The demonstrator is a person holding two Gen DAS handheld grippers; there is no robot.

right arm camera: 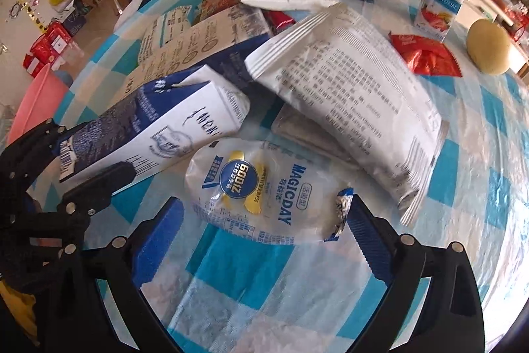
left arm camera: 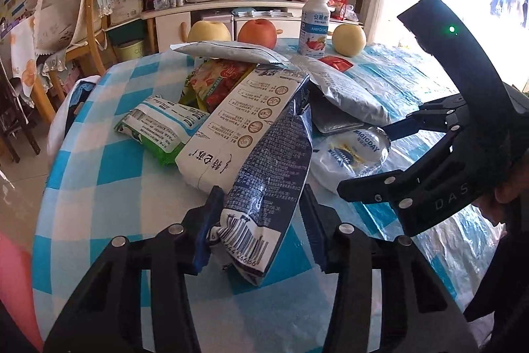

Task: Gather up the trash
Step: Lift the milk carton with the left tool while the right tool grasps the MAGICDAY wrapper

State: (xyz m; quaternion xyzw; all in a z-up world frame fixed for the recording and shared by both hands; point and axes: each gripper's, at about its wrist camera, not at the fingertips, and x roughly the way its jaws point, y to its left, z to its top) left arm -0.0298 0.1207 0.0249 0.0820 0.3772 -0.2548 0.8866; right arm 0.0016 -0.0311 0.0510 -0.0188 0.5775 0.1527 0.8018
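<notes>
Crinkled blue-and-white carton [left arm camera: 267, 167], creased flat, sits pinched between the left gripper [left arm camera: 261, 220] pads above the checked tablecloth [left arm camera: 99, 187]. Right gripper [right arm camera: 264, 234] gapes around a glossy round pouch [right arm camera: 261, 187]; its far edge hides under a matte white bag [right arm camera: 347, 108].

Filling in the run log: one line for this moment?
left gripper: around milk carton | right gripper: open around MAGICDAY pouch | checkered tablecloth
</notes>
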